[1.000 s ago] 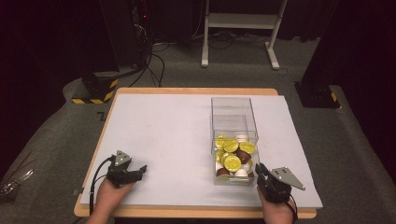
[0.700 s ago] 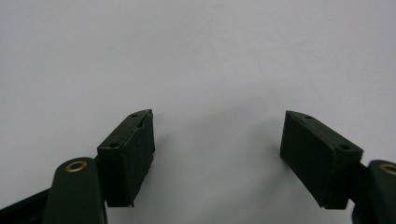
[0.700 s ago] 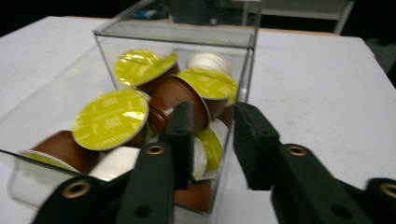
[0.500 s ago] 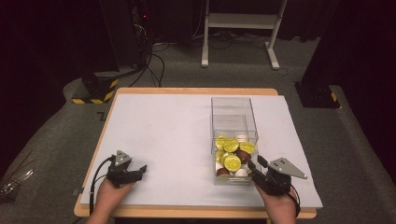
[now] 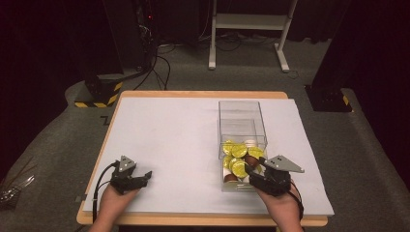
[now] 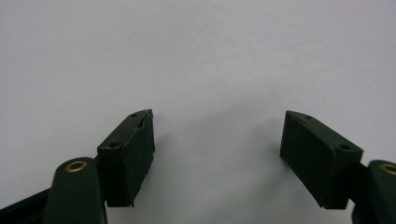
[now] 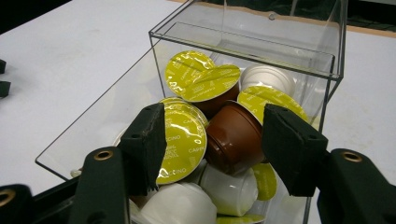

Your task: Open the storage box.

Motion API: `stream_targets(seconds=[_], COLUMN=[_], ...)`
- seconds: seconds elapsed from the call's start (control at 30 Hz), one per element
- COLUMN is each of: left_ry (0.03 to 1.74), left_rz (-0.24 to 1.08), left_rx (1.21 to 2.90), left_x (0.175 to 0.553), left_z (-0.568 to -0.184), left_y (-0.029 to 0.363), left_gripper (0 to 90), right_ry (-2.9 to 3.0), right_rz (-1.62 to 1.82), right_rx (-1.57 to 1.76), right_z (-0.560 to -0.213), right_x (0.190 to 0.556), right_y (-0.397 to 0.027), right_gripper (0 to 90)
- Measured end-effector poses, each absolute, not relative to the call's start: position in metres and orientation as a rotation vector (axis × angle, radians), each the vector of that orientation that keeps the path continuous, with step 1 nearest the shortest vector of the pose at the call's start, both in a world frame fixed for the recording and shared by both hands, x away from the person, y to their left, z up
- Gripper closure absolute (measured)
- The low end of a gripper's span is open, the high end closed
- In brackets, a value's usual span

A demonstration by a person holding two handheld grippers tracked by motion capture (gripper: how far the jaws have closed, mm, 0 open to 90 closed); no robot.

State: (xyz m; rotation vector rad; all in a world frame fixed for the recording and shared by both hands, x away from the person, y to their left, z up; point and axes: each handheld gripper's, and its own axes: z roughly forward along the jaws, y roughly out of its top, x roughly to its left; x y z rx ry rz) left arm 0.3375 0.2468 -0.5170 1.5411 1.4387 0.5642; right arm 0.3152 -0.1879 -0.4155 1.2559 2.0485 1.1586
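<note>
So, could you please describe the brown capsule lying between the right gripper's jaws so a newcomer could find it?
Start at the clear plastic box on the right half of the white table, and look at the pile in its near end. The brown capsule lies on its side atop white capsules; its neighbours show yellow-green foil lids, it shows its glossy brown cup.

High view overhead, gripper views close, tabletop (image 5: 169, 130) shared

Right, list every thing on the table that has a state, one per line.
Clear box: upright, open at the top, near end heaped with capsules.
Capsules: piled loose inside the box, some tilted, yellow lids showing.
Right gripper: open, jaws just been opening, above the capsules, gripping none.
Left gripper: open, nothing between the jaws, over the bare table.
</note>
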Motion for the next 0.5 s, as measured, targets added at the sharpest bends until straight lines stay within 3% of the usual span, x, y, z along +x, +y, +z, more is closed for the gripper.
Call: stream_targets(seconds=[0.17, 0.23, 0.5], left_ry=[1.438, 1.427, 1.366], left_rz=[0.566, 0.546, 0.446], left_rx=[1.535, 1.552, 1.53], left_x=[0.337, 0.336, 0.334], left_z=[-0.516, -0.514, -0.491], left_y=[0.245, 0.244, 0.22], left_gripper=[27.5, 34.2, 34.8], right_ry=[2.04, 2.031, 1.977], right_rz=[1.157, 1.16, 1.184], right_rx=[1.262, 1.261, 1.288], right_z=[-0.417, -0.418, -0.421], right_x=[0.318, 0.319, 0.323], right_y=[-0.193, -0.196, -0.221], right_gripper=[40.3, 40.4, 41.7])
